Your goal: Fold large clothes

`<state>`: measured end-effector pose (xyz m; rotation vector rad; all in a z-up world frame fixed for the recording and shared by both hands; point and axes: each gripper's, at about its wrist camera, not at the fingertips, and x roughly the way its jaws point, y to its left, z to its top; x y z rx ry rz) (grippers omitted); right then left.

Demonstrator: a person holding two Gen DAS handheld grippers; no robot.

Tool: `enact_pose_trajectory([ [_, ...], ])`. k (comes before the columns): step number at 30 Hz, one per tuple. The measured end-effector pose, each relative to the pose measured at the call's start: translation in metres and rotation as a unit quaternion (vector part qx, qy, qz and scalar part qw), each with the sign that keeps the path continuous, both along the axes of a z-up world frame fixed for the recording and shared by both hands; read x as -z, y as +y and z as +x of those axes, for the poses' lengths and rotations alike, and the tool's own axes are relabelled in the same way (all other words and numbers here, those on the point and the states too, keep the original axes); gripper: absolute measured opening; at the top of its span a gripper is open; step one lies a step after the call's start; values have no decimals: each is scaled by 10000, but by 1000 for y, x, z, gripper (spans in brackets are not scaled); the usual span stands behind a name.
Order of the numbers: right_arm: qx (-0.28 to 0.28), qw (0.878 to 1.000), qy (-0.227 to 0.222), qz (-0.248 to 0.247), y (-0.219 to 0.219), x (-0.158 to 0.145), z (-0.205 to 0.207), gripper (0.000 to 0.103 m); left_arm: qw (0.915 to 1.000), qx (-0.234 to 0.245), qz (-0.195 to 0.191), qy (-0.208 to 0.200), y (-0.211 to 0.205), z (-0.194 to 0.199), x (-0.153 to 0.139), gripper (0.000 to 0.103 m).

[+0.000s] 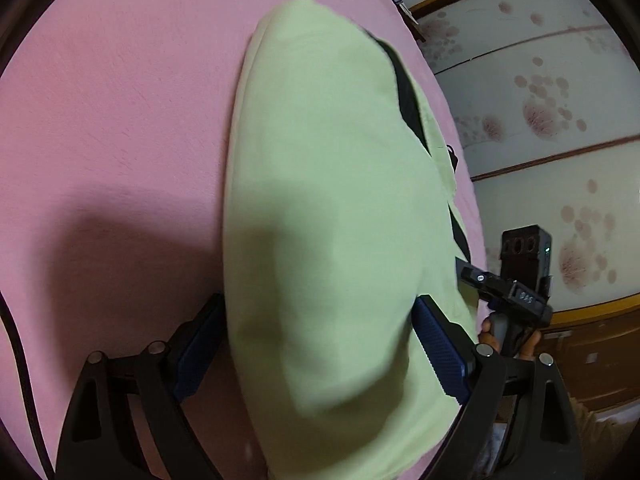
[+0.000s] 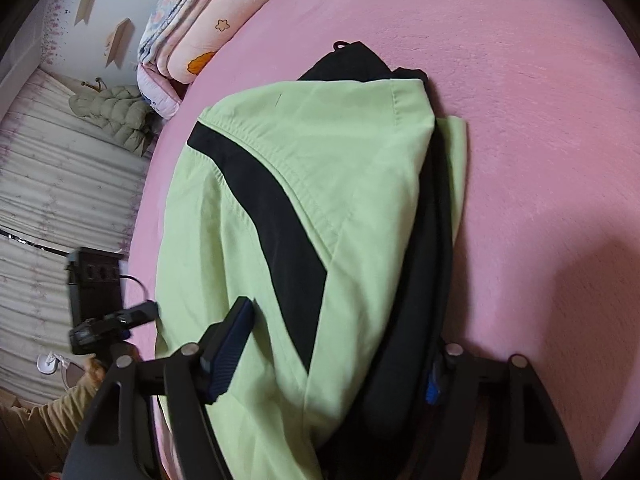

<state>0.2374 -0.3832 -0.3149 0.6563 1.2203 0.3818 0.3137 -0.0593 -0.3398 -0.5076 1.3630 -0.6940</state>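
Note:
A light green garment with black panels (image 1: pixel 328 208) lies folded in a thick bundle on the pink bed (image 1: pixel 112 120). My left gripper (image 1: pixel 320 352) has its jaws wide apart with the green bundle between them; its blue pads (image 1: pixel 438 350) stand at either side of the cloth. My right gripper (image 2: pixel 332 348) also has its jaws spread around the same garment (image 2: pixel 280 220), one pad (image 2: pixel 228 356) on the green cloth, the other mostly hidden behind a black fold (image 2: pixel 416 320). The right gripper also shows in the left wrist view (image 1: pixel 516 292), at the bundle's right edge.
The pink bed (image 2: pixel 520 120) stretches around the garment. Folded patterned quilts (image 2: pixel 192 36) are stacked at the bed's far end. A padded jacket (image 2: pixel 116 116) hangs near a curtain. Floral wall panels (image 1: pixel 540 100) and a wooden frame border the bed's right side.

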Motion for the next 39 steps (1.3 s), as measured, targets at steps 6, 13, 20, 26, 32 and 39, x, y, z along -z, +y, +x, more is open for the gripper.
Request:
enact_pose_trajectory([
  [6, 109, 9999, -54, 11, -2, 2, 1, 36, 9994, -113, 148, -302, -4, -7, -13, 72],
  [13, 143, 9974, -266, -661, 21, -34, -10, 12, 9903, 70, 959, -1002, -21, -28, -61, 38],
  [20, -124, 9920, -466, -1165, 84, -94, -19, 11, 9853, 69, 1105, -1300, 36, -37, -130, 36],
  [26, -376, 9917, -776, -956, 173, -141, -10, 11, 9800, -40, 1274, -1531, 135, -23, -181, 36],
  [32, -570, 9883, -1229, -703, 288, -165, 57, 11, 9685, -325, 1520, -1944, 251, 45, -224, 36],
  [39, -619, 9803, -1738, -705, 401, -156, 164, 11, 9560, -588, 1702, -2315, 363, 155, -210, 36],
])
